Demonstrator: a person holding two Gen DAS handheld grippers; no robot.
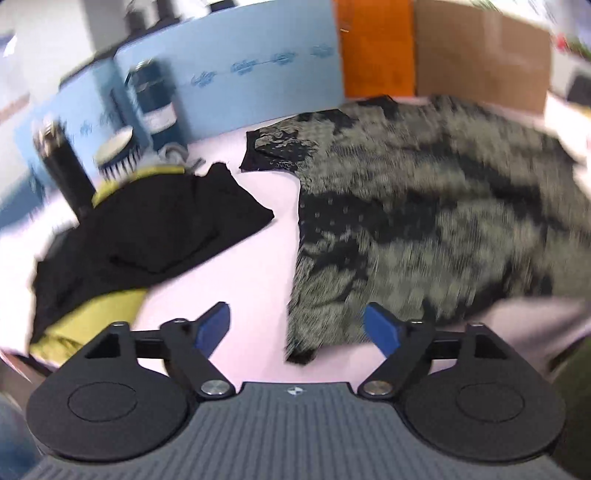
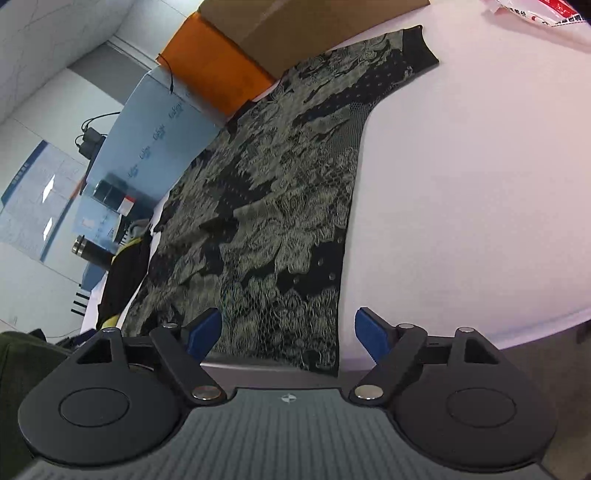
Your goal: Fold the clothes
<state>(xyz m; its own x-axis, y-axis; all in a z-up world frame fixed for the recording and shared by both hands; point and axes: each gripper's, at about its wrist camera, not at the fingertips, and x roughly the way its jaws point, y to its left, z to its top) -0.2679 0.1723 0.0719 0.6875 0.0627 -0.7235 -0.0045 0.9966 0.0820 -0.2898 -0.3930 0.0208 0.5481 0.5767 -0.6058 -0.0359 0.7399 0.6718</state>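
Observation:
A black and olive patterned shirt (image 1: 424, 206) lies spread flat on the pale table (image 1: 251, 280), short sleeves out to each side. My left gripper (image 1: 297, 325) is open above the shirt's near left hem corner, with nothing between its blue pads. In the right wrist view the same shirt (image 2: 280, 206) stretches away from the table's front edge. My right gripper (image 2: 288, 332) is open over the near hem, not pressing on the cloth. To the left lies a pile of black and yellow clothes (image 1: 147, 236).
Blue panels (image 1: 229, 74), an orange board (image 1: 376, 48) and a cardboard box (image 1: 480, 55) line the table's far side. A dark can (image 1: 155, 99), a black bottle (image 1: 62, 166) and a brush (image 1: 118, 155) stand at the far left. A printed packet (image 2: 539, 11) lies far right.

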